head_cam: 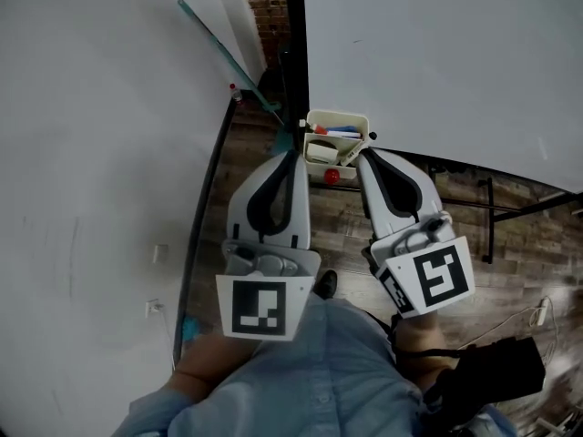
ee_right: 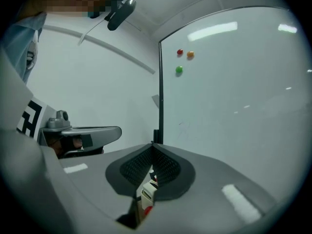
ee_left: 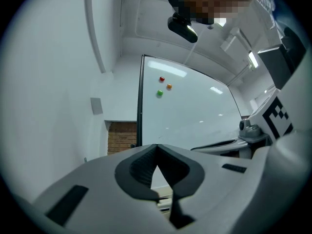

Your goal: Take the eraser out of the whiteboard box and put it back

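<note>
The cream whiteboard box (head_cam: 338,119) hangs at the lower left corner of the whiteboard (head_cam: 437,53). It holds markers and a pale block (head_cam: 321,153) that may be the eraser; I cannot tell for sure. A red magnet (head_cam: 332,177) sits just below the box. My left gripper (head_cam: 293,146) points at the box's left side with its jaws shut and empty (ee_left: 156,146). My right gripper (head_cam: 362,156) is at the box's right front corner, jaws shut, tips meeting (ee_right: 152,145) with nothing between them. Below those tips a white and red bit of the box's contents (ee_right: 146,195) shows.
A teal-handled pole (head_cam: 228,53) leans against the white wall at the left. A brick strip (head_cam: 266,7) shows behind the board's black frame. Red, orange and green magnets (ee_right: 179,69) sit high on the board. The black stand feet (head_cam: 487,217) and a cable lie on the wood floor.
</note>
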